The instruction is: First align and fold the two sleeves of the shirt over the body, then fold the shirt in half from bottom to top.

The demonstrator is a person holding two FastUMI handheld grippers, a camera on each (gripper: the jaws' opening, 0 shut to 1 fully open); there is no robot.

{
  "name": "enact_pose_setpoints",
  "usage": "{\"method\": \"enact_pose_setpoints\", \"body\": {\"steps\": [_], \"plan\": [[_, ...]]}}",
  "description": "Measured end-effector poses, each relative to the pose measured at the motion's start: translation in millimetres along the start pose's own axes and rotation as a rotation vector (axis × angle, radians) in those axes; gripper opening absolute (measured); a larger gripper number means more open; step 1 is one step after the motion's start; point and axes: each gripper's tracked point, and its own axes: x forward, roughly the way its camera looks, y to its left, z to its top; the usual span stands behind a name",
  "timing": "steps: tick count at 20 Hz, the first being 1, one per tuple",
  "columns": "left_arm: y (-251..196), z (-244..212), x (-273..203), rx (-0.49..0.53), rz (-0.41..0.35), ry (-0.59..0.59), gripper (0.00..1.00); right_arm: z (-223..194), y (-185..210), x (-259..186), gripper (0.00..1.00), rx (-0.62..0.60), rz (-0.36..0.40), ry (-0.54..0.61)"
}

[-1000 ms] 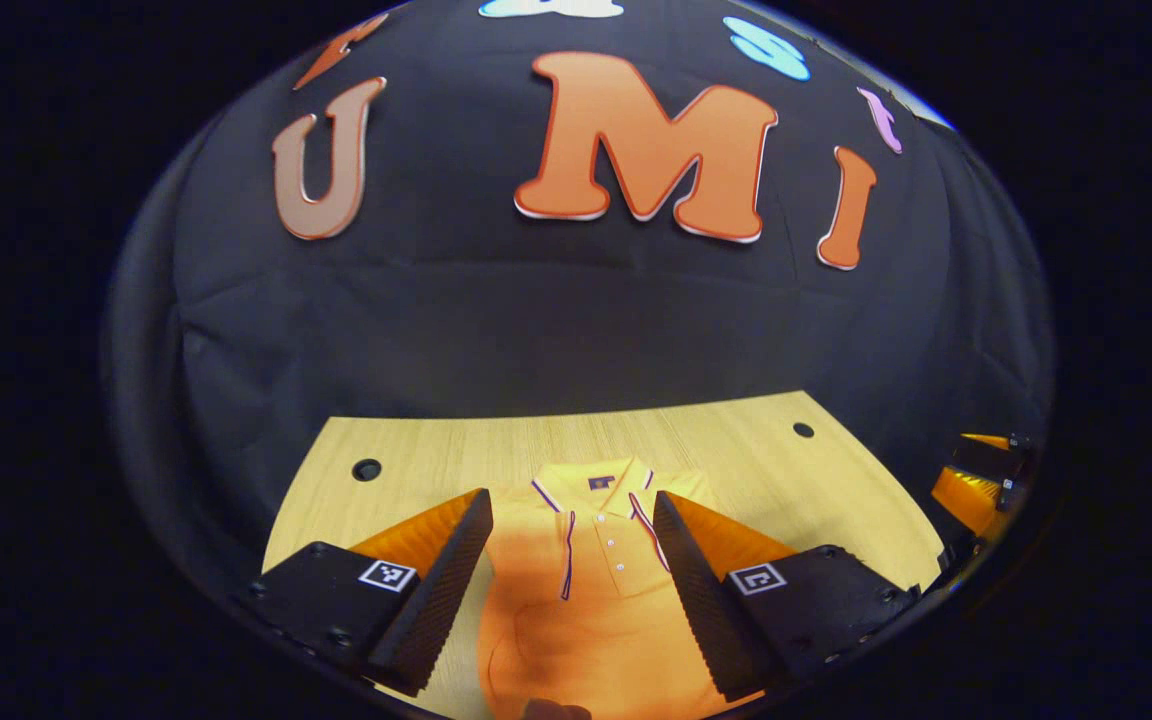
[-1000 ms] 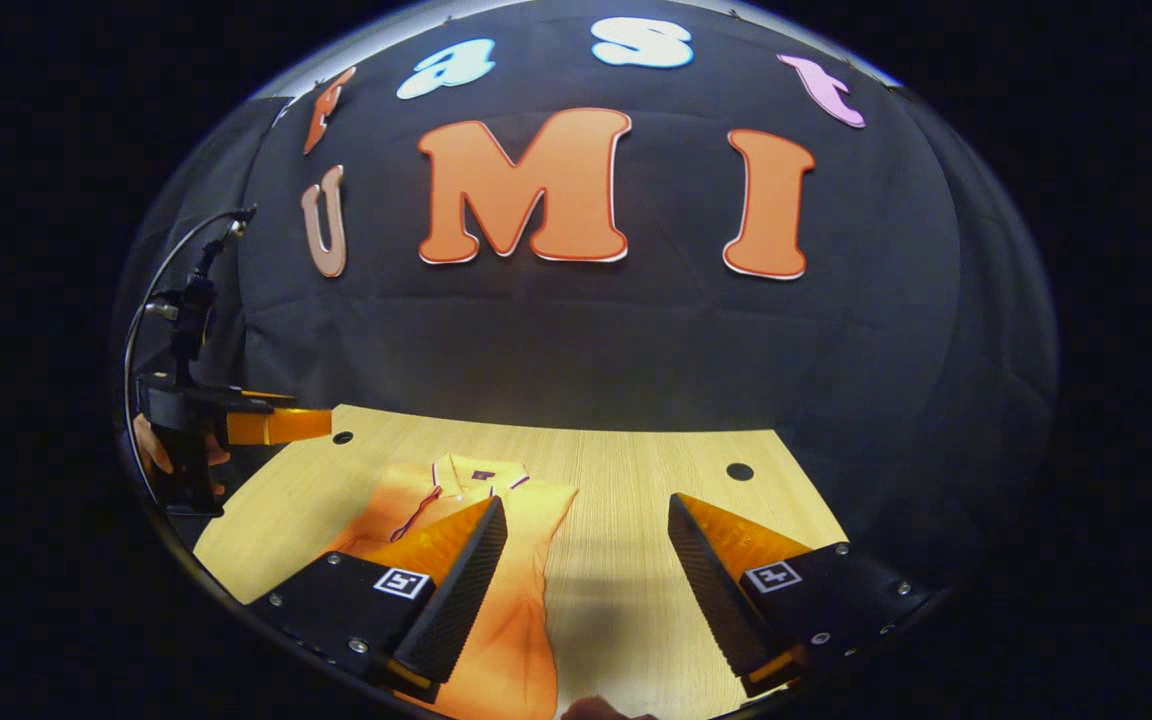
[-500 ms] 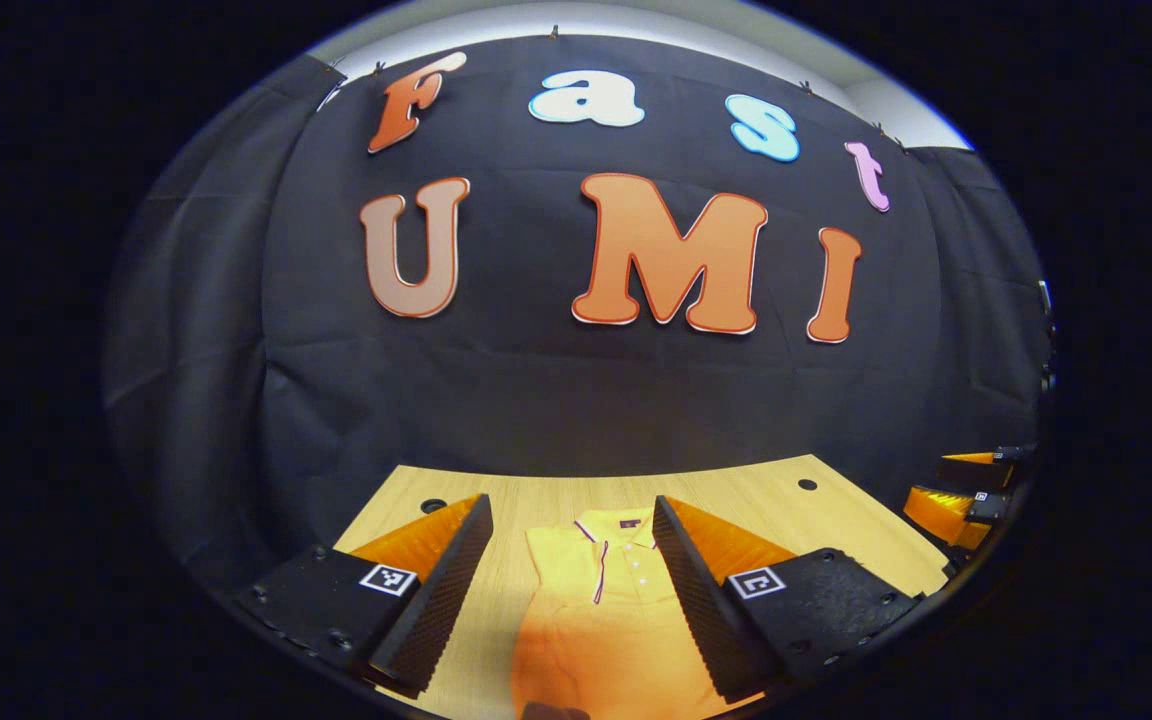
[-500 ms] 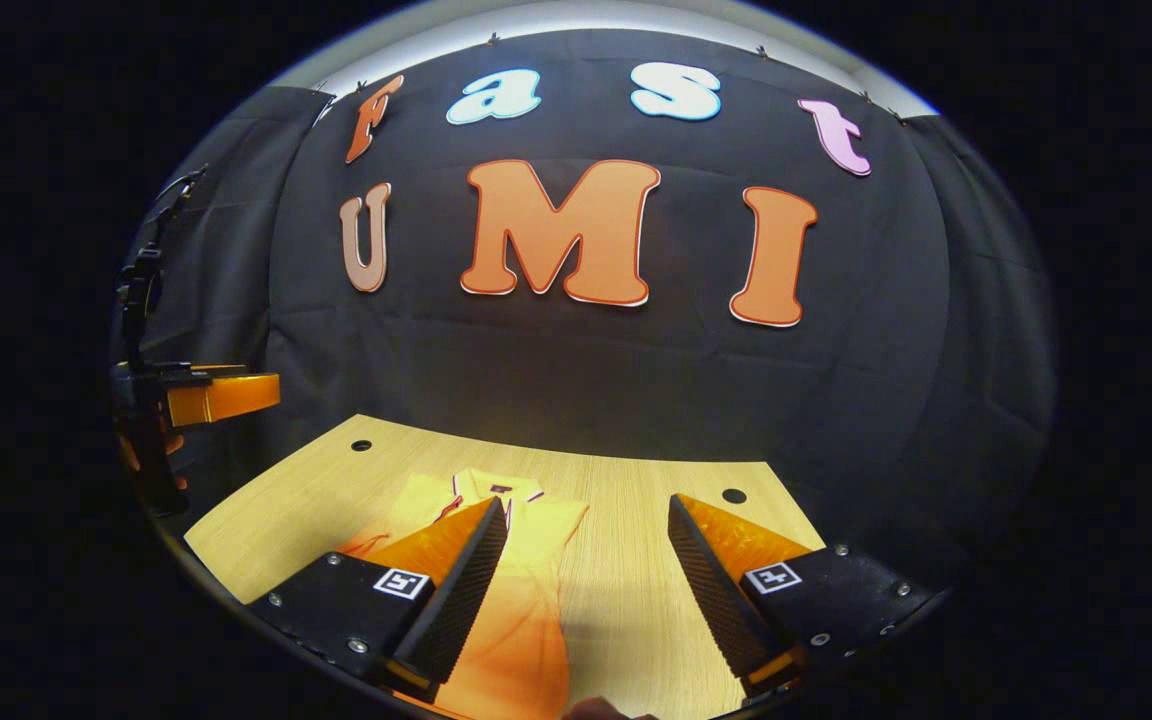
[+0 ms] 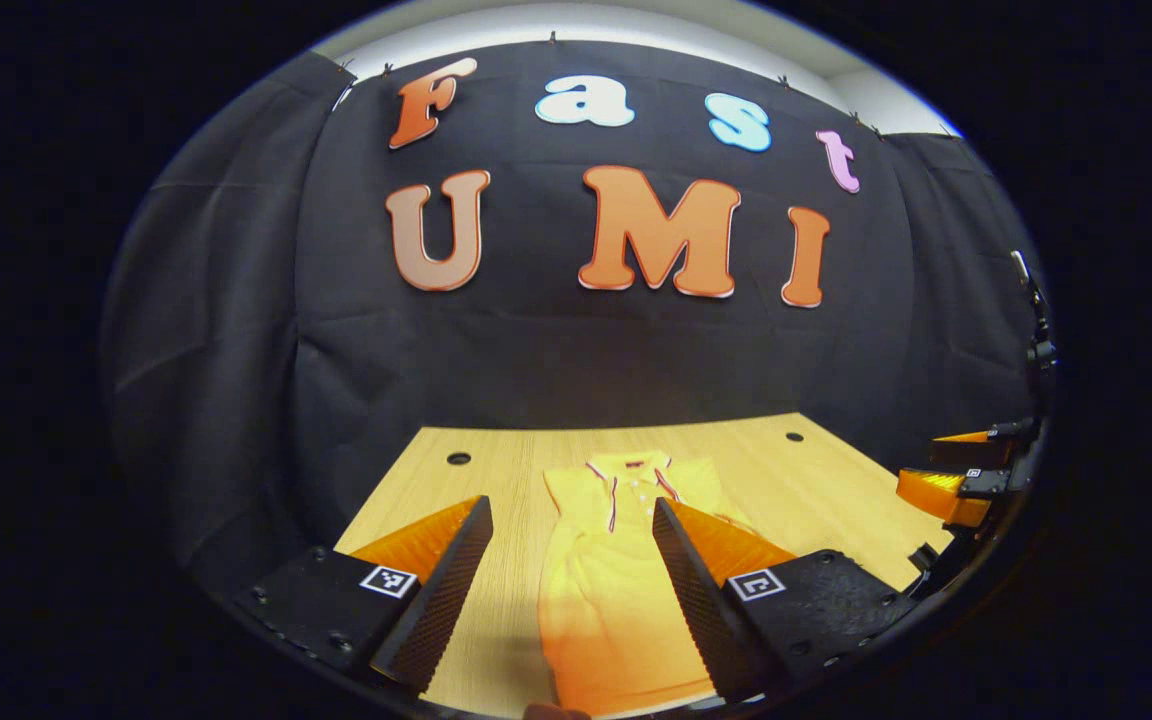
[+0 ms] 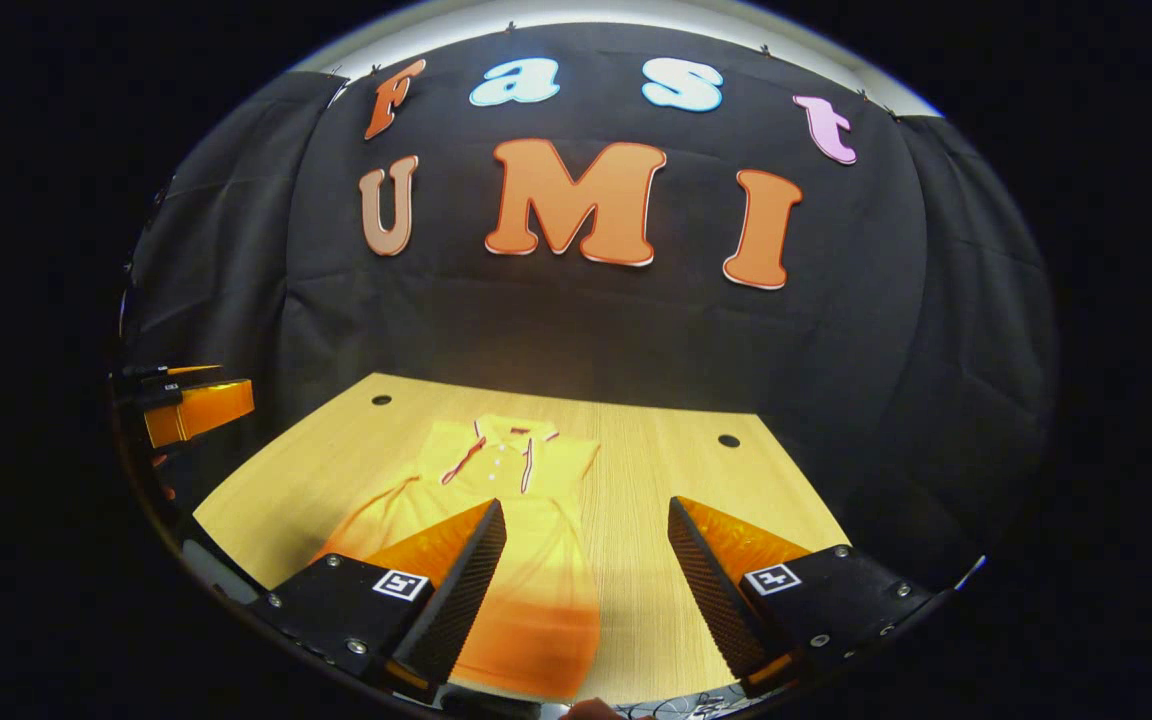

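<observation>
An orange-yellow polo shirt [image 5: 616,590] lies flat on the wooden table [image 5: 816,480] as a long narrow strip, collar [image 5: 628,468] at the far end, hem near me. My left gripper [image 5: 571,600] hovers open above the near end, nothing between its fingers. In the right gripper view the shirt [image 6: 526,560] lies left of centre, with a fold of cloth spreading to its left [image 6: 376,510]. My right gripper [image 6: 586,590] is open over the shirt's right edge and bare table. Each gripper sees the other: right gripper [image 5: 966,475], left gripper [image 6: 191,405].
The table has small round holes near its far corners [image 5: 458,458] [image 5: 794,437] [image 6: 381,400] [image 6: 728,440]. Black cloth walls close behind the far edge. Bare wood lies on both sides of the shirt. The table's near edge [image 6: 536,700] shows at the bottom.
Both grippers have drawn back toward the near edge, staying open. The shirt now looks farther off and its full length down to the hem shows.
</observation>
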Motion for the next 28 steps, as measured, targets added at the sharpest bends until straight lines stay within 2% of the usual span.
{"method": "enact_pose_setpoints", "body": {"steps": [2, 5, 13, 15, 17, 23, 27, 28], "plan": [[-0.4, -30.4, -6.1, -0.028, -0.019, 0.076, 0.97, -30.8, 2.4, -6.0, 0.99, 0.006, 0.002, 0.066], [6.0, -80.4, -12.3, -0.050, -0.007, 0.198, 0.99, -77.5, -1.7, -15.3, 0.99, 0.005, -0.009, 0.158], [2.9, -153.3, 3.0, -0.022, 0.009, 0.339, 0.99, -177.8, 9.3, -17.7, 1.00, -0.006, 0.028, 0.369], [3.3, -179.1, 4.6, -0.002, 0.009, 0.407, 0.99, -197.4, 13.9, -13.2, 1.00, 0.023, 0.042, 0.415], [-1.6, -206.3, 5.1, -0.007, 0.003, 0.476, 0.99, -210.3, 15.5, -7.4, 1.00, 0.032, 0.048, 0.454], [-8.1, -277.5, 13.7, -0.116, 0.012, 0.663, 0.99, -240.8, 9.9, 3.8, 1.00, 0.048, 0.049, 0.546], [1.1, -305.3, 16.6, -0.113, 0.045, 0.755, 0.99, -253.6, 6.9, 7.8, 1.00, 0.052, 0.051, 0.589], [1.9, -303.5, 23.0, -0.095, 0.044, 0.739, 0.99, -256.7, 8.4, 8.3, 1.00, 0.057, 0.052, 0.605]]}}
